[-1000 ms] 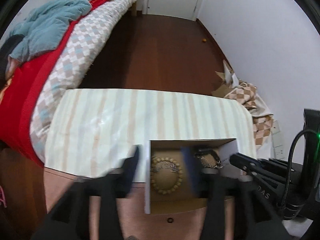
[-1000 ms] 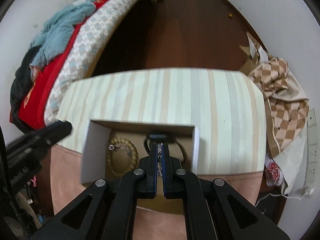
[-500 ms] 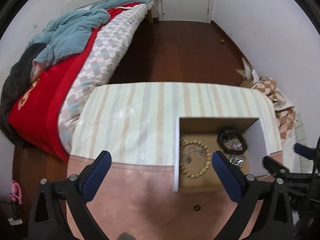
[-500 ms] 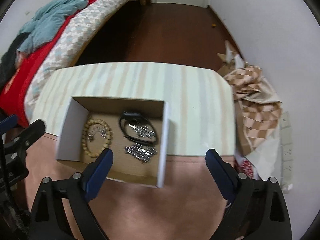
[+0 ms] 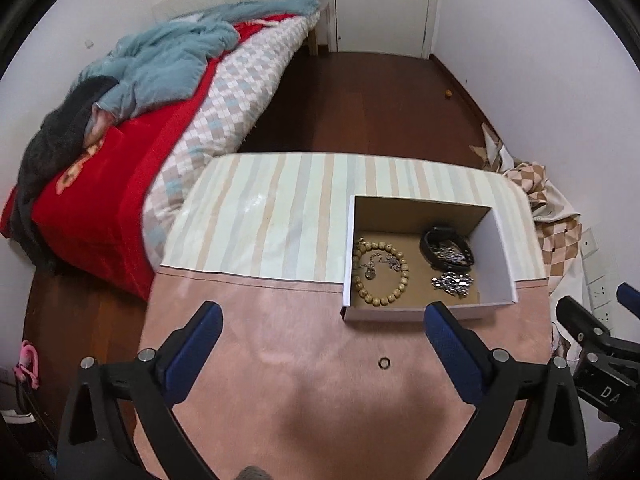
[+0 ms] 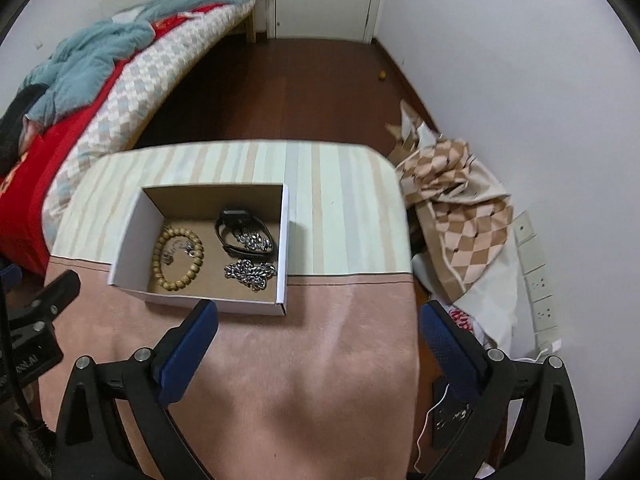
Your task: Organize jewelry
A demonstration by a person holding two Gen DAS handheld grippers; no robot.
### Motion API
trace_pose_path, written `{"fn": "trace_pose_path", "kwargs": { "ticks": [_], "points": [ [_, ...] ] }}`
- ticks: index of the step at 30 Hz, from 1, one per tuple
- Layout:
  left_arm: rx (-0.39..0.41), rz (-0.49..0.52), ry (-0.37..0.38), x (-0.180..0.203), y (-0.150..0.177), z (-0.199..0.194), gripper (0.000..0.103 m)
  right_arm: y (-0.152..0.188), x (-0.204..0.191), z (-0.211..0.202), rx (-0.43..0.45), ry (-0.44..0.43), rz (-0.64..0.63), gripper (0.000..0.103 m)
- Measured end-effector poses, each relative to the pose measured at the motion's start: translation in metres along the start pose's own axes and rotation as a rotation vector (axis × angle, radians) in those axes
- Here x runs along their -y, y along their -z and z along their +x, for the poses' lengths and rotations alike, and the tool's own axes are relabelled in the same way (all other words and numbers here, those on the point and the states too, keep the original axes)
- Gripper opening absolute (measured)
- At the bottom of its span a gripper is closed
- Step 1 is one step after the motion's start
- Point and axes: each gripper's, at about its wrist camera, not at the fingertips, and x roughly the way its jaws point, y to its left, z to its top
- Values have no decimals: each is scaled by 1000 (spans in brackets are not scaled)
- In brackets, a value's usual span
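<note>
Jewelry in the cardboard box (image 5: pixel 500 240) on the desk (image 5: pixel 280 216): bead bracelet (image 5: pixel 382 272), black band (image 5: pixel 446 246), loose slippery chain (image 5: pixel 452 282), best pinched at a bunched clump; small ring (image 5: pixel 384 363) outside, light; left hand-held gripper (image 5: pixel 322 350) and right hand-held gripper (image 6: pixel 318 344) spread wide, empty.

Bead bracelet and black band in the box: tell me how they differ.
The bead bracelet is tan, made of round beads; the black band is a dark, smooth strap. The bracelet lies at the box's left side, the band toward its far right. A silver chain rests within each loop. Both lie flat on the box floor.
</note>
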Motion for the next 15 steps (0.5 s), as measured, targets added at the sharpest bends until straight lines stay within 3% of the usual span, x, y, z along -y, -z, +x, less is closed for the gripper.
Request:
{"fn": "trace_pose_path", "kwargs": {
  "ticks": [15],
  "points": [
    [240, -29, 9, -12, 33, -157, 103, 49, 17, -166, 258, -1, 52, 102]
  ]
}}
